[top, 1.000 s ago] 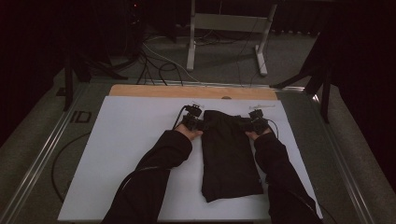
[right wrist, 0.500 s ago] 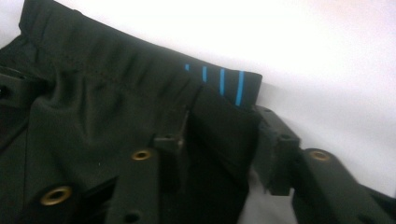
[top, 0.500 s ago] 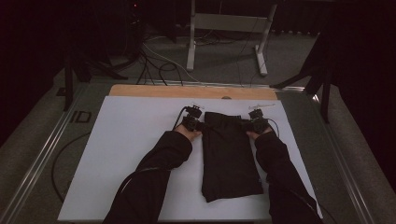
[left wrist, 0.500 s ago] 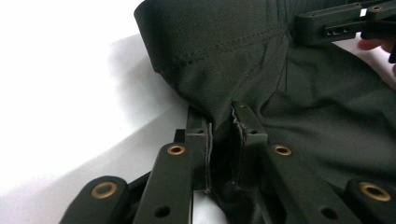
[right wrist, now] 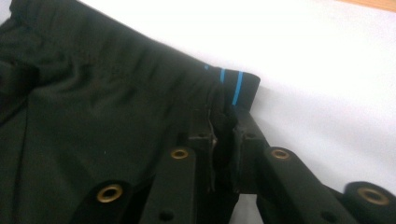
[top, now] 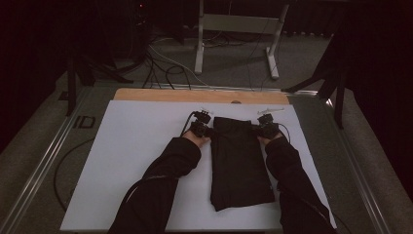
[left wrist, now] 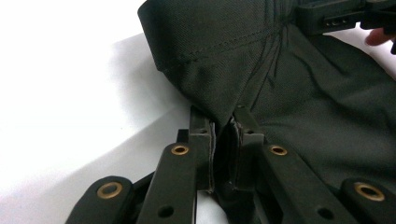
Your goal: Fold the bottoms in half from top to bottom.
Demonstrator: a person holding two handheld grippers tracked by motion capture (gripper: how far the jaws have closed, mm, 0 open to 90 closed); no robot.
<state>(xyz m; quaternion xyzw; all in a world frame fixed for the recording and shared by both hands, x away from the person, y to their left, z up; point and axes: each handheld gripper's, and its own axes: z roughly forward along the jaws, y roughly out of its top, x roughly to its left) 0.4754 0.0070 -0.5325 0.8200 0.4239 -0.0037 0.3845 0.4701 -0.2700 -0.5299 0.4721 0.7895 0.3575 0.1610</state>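
A black folded garment lies lengthwise on the white board. My left gripper sits at its far left corner and my right gripper at its far right corner. In the left gripper view the left gripper has a pinched fold of the dark cloth between its pads. The right gripper pinches the hem of the garment beside two blue stripes. Both pairs of jaws have just been closing, with fabric between them. The right gripper's body shows far off in the left gripper view.
The white board has free room left of the garment and a narrow strip to its right. A wooden strip runs along the far edge. Metal rails flank the table; a stand and cables lie beyond.
Both hands have stayed at the garment's far corners, and the cloth has not shifted in the high view.
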